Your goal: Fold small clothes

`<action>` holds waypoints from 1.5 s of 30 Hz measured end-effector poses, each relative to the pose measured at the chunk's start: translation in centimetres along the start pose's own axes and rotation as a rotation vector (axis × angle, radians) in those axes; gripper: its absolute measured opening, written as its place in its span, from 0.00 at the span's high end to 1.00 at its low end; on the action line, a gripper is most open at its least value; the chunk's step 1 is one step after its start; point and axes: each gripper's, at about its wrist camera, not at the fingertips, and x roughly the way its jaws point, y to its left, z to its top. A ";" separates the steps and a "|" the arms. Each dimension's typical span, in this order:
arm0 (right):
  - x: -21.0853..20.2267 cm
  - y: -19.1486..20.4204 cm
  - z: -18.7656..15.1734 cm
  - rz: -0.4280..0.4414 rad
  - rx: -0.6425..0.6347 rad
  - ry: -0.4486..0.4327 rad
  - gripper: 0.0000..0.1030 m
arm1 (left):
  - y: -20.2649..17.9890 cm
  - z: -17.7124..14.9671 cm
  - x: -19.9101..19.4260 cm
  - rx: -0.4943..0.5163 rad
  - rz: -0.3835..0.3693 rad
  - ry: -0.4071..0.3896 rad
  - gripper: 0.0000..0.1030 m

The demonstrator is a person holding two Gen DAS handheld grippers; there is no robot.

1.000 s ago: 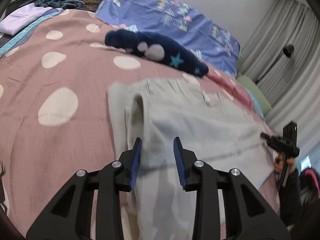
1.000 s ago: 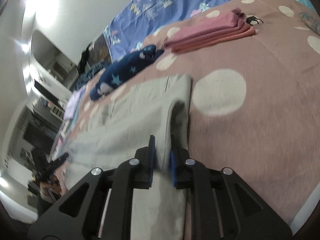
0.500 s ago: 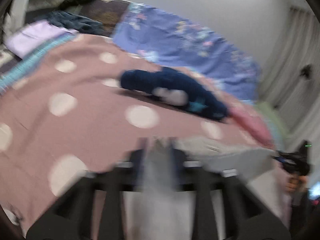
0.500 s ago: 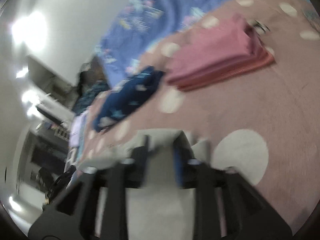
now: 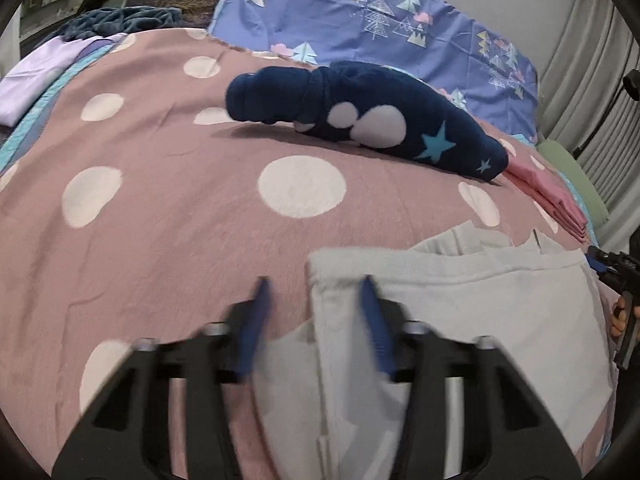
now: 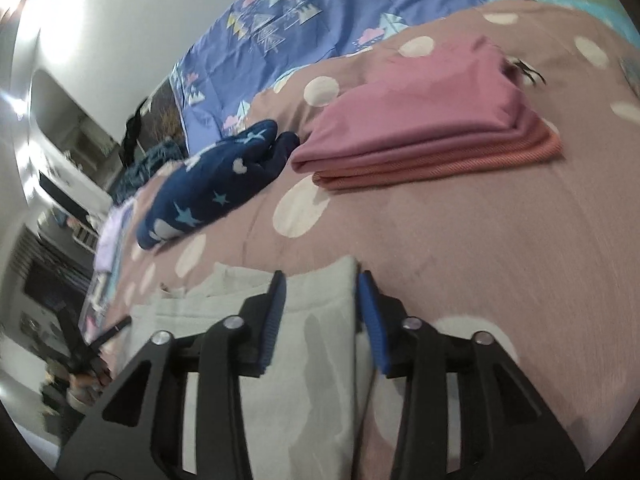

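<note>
Your left gripper [image 5: 314,312] has its fingers spread over the near left corner of the grey garment [image 5: 460,312], gripping nothing. Your right gripper [image 6: 320,308] is likewise spread above the garment's right edge, its blue pads [image 6: 370,320] clear of the cloth. The garment lies doubled over on the pink polka-dot blanket [image 5: 160,208]. Farther out sit the navy star-print bundle [image 5: 360,120] and, just beside it, the folded pink stack [image 6: 432,120]. Behind them runs the blue tree-print sheet [image 5: 380,20].
</note>
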 end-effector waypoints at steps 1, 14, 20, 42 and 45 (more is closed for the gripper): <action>0.4 0.2 0.1 -0.022 -0.021 0.007 0.83 | 0.0 0.3 0.1 -0.001 -0.015 -0.001 0.94; -1.1 2.0 2.4 0.027 -0.062 -0.136 0.95 | -1.2 2.3 -4.3 0.064 0.022 -0.210 0.96; 2.9 -0.7 1.3 -0.077 0.023 -0.031 0.94 | -1.7 0.9 0.2 0.115 0.108 -0.048 0.80; -6.1 -3.3 -5.9 0.040 0.026 0.032 0.81 | -34.7 -20.0 -7.8 0.850 -0.342 -0.027 0.39; -6.7 -3.9 -6.1 0.041 0.004 0.040 0.76 | -38.2 -22.4 -6.7 0.979 -0.285 -0.034 0.36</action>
